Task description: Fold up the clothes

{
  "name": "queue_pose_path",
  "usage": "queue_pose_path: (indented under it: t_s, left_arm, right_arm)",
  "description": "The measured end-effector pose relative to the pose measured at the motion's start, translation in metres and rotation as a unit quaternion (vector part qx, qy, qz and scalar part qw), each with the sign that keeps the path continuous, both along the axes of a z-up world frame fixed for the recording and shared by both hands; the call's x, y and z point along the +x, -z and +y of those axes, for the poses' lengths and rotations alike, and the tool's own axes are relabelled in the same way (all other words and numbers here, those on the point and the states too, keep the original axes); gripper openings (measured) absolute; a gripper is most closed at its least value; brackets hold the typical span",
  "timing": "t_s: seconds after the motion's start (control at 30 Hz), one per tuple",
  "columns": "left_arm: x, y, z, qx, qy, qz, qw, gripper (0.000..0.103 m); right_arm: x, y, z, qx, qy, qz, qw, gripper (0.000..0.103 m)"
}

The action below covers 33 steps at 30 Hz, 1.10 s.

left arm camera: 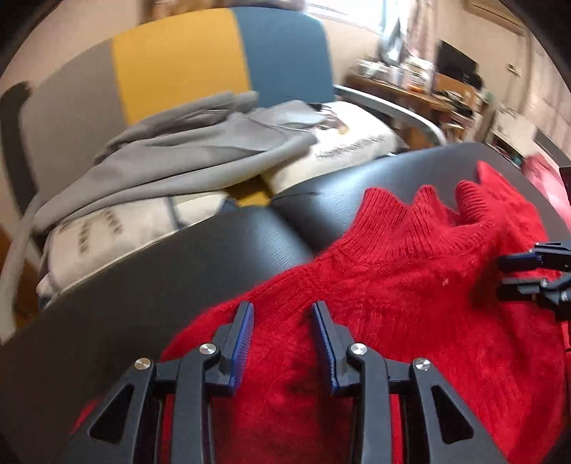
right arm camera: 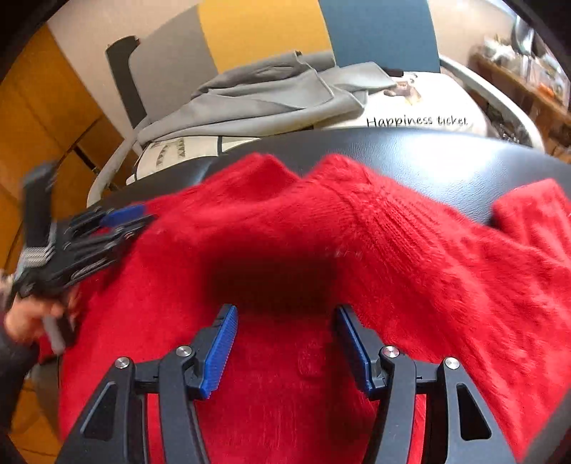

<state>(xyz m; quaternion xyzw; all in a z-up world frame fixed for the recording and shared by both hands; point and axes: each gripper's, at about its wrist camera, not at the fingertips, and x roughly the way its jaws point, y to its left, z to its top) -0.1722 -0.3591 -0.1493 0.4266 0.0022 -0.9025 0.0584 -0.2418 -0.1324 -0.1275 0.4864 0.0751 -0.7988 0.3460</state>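
A fluffy red sweater (left arm camera: 410, 285) lies spread over a dark bench (left arm camera: 178, 271), its ribbed hem bunched in waves toward the far edge, and its near part runs out of view below both cameras. The left hand-held gripper (left arm camera: 283, 344) hangs just above the knit with its blue-padded fingers (left arm camera: 242, 342) spread apart and nothing between them; whether the tips touch the wool cannot be told. The right hand-held gripper (right arm camera: 285, 348) is likewise spread wide over the sweater, above a dark shadowed hollow in the fabric. In the right wrist view the left tool is blurred at the frame's left side, a hand (right arm camera: 28, 321) partly visible beneath it. Beyond the bench, a grey garment (right arm camera: 271, 96) lies over printed cream cushions (right arm camera: 428, 110) on a chair (right arm camera: 249, 32); the background is smeared.
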Motion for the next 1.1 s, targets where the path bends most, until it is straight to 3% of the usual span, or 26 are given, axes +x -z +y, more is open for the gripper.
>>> queue_pose_path:
  t_s: [0.13,0.23,0.27,0.3,0.43,0.57,0.7,0.73,0.83,0.9,1.0,1.1]
  left_arm:
    - [0.036,0.005,-0.038,0.006,-0.124,0.013,0.9922,0.036]
    - [0.058,0.008,-0.072,0.005,-0.225,0.013,0.9742,0.039]
    - [0.064,0.009,-0.083,0.017,-0.253,0.014,0.9673,0.049]
    - [0.069,0.010,-0.094,0.044,-0.266,0.018,0.9628,0.050]
    - [0.082,-0.001,-0.093,0.062,-0.247,0.032,0.9666,0.048]
    - [0.128,-0.027,-0.095,0.096,-0.221,0.075,0.9676,0.048]
    - [0.191,-0.050,-0.104,0.124,-0.197,0.107,0.9666,0.048]
    - [0.205,-0.052,-0.106,0.124,-0.190,0.106,0.9681,0.048]
    - [0.248,-0.051,-0.109,0.067,-0.198,0.082,0.9745,0.048]
    - [0.268,-0.044,-0.113,0.058,-0.205,0.065,0.9748,0.048]
    - [0.294,-0.031,-0.121,0.036,-0.233,0.029,0.9715,0.047]
    - [0.328,-0.032,-0.124,0.045,-0.262,0.040,0.9633,0.047]
  right_arm:
    - [0.001,0.005,-0.025,0.006,-0.005,0.029,1.000,0.063]
    - [0.001,0.009,-0.044,0.010,-0.008,0.051,0.999,0.063]
    - [0.002,0.010,-0.051,0.011,-0.009,0.059,0.998,0.063]
    - [0.002,0.011,-0.057,0.012,-0.010,0.066,0.998,0.064]
    - [0.009,0.015,-0.078,0.031,-0.033,0.089,0.995,0.082]
    - [0.025,0.004,-0.075,0.052,-0.063,0.095,0.992,0.081]
    - [0.060,-0.022,-0.054,0.026,-0.093,0.107,0.990,0.081]
    - [0.069,-0.025,-0.051,0.023,-0.099,0.102,0.990,0.081]
    - [0.098,-0.027,-0.041,0.022,-0.118,0.081,0.989,0.081]
    - [0.115,-0.028,-0.035,0.017,-0.127,0.064,0.990,0.081]
    - [0.139,-0.022,-0.038,0.013,-0.139,0.031,0.990,0.081]
    - [0.167,-0.023,-0.056,0.007,-0.165,0.029,0.986,0.081]
